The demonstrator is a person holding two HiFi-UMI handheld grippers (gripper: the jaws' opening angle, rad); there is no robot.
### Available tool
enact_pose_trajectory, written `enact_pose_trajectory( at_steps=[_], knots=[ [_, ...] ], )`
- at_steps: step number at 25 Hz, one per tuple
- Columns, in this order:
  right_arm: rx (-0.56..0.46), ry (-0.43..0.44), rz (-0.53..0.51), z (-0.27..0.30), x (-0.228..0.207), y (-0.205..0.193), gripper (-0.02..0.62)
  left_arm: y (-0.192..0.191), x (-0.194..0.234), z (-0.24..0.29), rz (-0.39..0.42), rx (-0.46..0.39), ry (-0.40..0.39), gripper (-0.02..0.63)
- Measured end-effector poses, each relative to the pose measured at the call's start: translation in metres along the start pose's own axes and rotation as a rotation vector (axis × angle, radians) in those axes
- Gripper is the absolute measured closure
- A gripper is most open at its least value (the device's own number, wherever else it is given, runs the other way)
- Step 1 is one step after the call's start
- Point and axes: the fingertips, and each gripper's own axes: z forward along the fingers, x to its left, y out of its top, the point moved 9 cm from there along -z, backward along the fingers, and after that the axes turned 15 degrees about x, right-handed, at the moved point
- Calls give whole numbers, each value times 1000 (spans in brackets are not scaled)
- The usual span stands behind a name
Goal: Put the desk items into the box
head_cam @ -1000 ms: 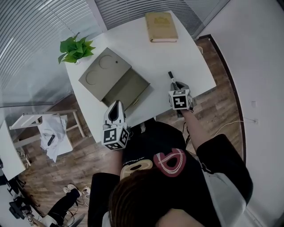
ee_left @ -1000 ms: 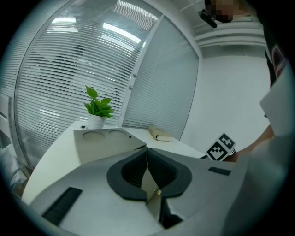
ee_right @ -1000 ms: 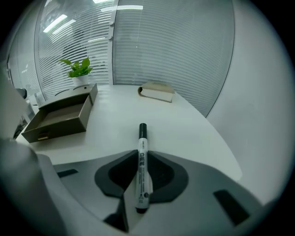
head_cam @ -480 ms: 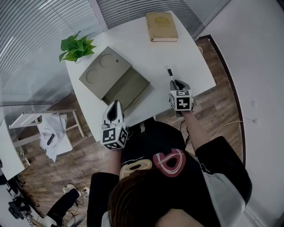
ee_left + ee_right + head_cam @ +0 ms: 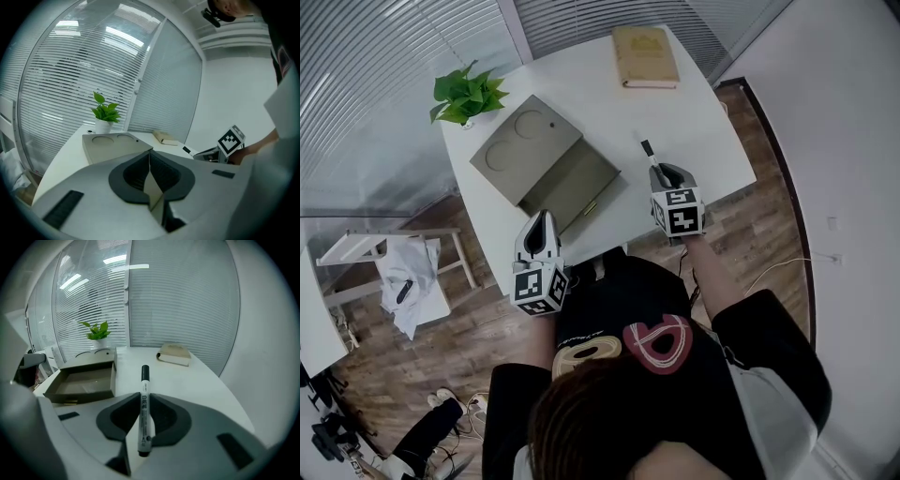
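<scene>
At the far left of the head view, down on the wooden floor, a white stool carries a heap of pale cloth. On the white desk the first thing from your left is the potted plant, standing at the far left corner. Just beside it lies the lid of the grey-brown box. The lid is folded back flat, with two round recesses in it, and the open tray sits on the side nearer to you.

Your left gripper hangs at the near edge of the desk, just in front of the box. In the left gripper view its jaws are pressed together with nothing between them.

Further right, your right gripper is over the desk. Its jaws are nearly closed and clamp the barrel of a white marker with a black cap. In the right gripper view the marker runs lengthwise between the pads, and its capped end sticks out past the fingertips toward the far side of the desk. It is to the right of the box, apart from it.

The tan book lies closed at the far right corner, well apart from both grippers.
</scene>
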Motion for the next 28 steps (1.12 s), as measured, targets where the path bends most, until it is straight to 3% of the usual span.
enact_pose_trajectory(
  at_steps=[28],
  knots=[
    [-37,229,-358,-9,104,33,525,-5,17,-22,-38,-43,44,586]
  ],
)
